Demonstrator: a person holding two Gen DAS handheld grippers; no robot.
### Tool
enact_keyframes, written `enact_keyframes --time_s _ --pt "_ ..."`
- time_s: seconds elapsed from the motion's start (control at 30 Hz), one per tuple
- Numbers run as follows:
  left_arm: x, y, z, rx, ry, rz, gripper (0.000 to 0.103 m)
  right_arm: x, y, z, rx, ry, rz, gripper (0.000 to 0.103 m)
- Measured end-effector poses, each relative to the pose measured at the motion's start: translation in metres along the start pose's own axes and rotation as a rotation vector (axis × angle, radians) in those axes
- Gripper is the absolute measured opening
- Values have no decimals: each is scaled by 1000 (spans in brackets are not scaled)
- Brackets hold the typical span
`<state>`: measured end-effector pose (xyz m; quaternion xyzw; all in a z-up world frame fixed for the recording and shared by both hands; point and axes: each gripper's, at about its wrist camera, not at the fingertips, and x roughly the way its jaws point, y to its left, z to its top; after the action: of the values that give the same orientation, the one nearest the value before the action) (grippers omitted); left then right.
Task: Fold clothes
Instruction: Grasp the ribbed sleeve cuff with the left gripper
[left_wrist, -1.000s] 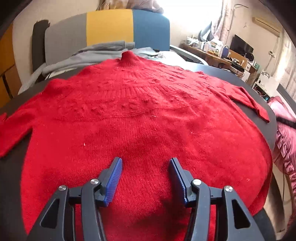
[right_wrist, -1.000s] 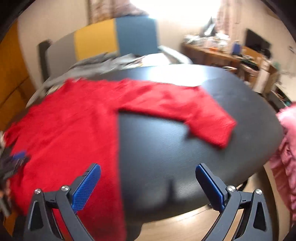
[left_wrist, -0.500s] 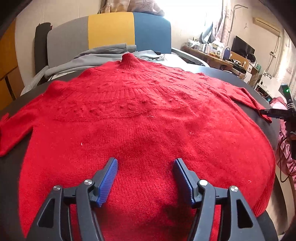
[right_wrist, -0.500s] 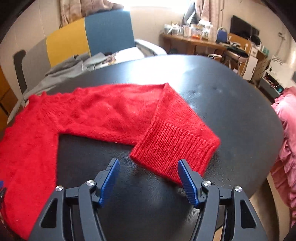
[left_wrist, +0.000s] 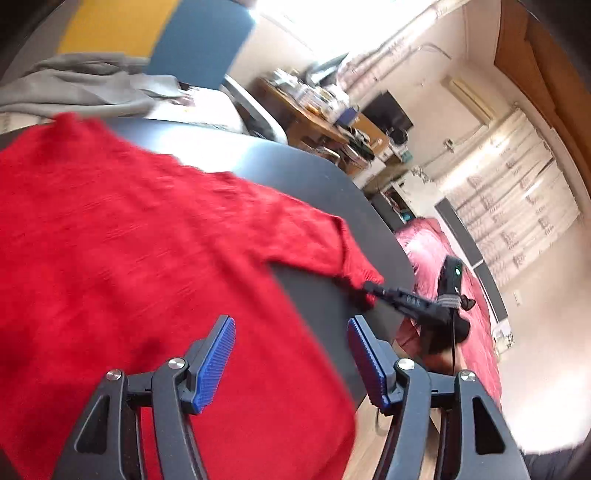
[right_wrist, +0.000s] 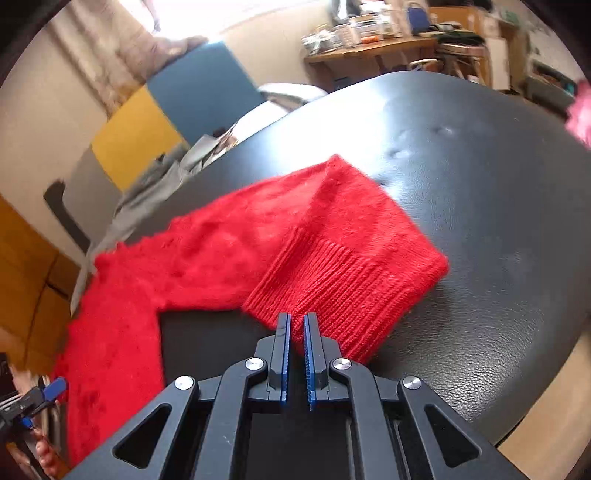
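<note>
While the red sweater (left_wrist: 122, 236) lies spread across the black table (right_wrist: 480, 155), no fold shows in the part of its body that is in view. Its right sleeve (right_wrist: 266, 236) runs out sideways from the body, flat on the table, ending in a ribbed cuff (right_wrist: 347, 288). The right gripper (right_wrist: 297, 332) has its jaws pressed nearly together at the near edge of that cuff; the knit appears to be pinched between them, though the contact point itself is partly hidden. The left gripper (left_wrist: 291, 354) hovers over the lower body of the sweater near its right side edge, jaws spread wide and holding nothing.

Judgement: the garment is laid out flat and the sleeve is gripped at its cuff, which fits a sleeve about to be carried in over the body. The body folds, and the left sleeve, which is out of view, remain to be assessed or done. The left-wrist view is blurred, so fine detail of the hem cannot be confirmed.

Surface: the table is dark, rounded at the edge, with a leather-like grain and a few small dimples; nothing else lies on the visible part. The knit is fuzzy and likely to cling to itself.

Room: a chair (right_wrist: 177, 110) with grey, yellow and blue panels stands behind the table, with grey clothing (left_wrist: 81, 85) draped on it. A cluttered wooden desk (right_wrist: 373, 44) stands further back, and pink bedding (left_wrist: 436, 251) lies to the right.
</note>
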<state>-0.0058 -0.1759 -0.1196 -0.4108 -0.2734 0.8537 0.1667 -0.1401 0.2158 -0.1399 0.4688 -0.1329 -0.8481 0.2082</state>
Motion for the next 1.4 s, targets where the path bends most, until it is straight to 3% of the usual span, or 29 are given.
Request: enact_keyframes --time_s 0.13,0.23,0.33,0.43,0.53,0.7,0.83,0.93,0.97,1.0,1.03,1.07,1.23,1.33,1.4 --pt "71 -32 31 0 107 -121 69 -10 -11 -3 45 -31 34 16" --pt "120 -50 45 13 168 -113 72 -22 -18 -9 91 -47 97 45" --pt "160 -59 51 -10 229 -122 72 -34 -16 -18 70 -74 116 47" --pt "187 -62 56 -14 260 -82 72 -38 -14 -30 47 -73 117 48" --pt "204 -63 55 -28 288 -58 72 -40 -11 -41 17 -72 105 60" --pt "219 -64 51 -85 329 -64 70 -31 0 -52 -57 -77 2 77" --pt "230 -68 47 -94 346 -45 64 -23 4 -56 -80 -83 -17 90" --pt "238 -76 45 -81 361 -18 50 -18 5 -58 -85 -89 -18 96" --pt "241 -79 44 -71 367 -16 40 -17 5 -57 -85 -87 -15 98" --pt "240 -82 47 -56 366 -15 20 -16 5 -56 -85 -86 -13 98" --pt "235 -84 53 -42 353 -16 8 -15 5 -56 -86 -85 -12 100" --pt "230 -87 59 -28 339 -16 6 -14 6 -56 -89 -83 -16 100" --pt "203 -99 90 43 272 -18 5 -11 9 -54 -104 -75 -30 101" --pt "186 -106 108 85 231 -20 5 -15 10 -53 -104 -86 34 101" --pt "172 -109 124 116 205 -19 5 -15 24 -51 -150 -91 135 101"
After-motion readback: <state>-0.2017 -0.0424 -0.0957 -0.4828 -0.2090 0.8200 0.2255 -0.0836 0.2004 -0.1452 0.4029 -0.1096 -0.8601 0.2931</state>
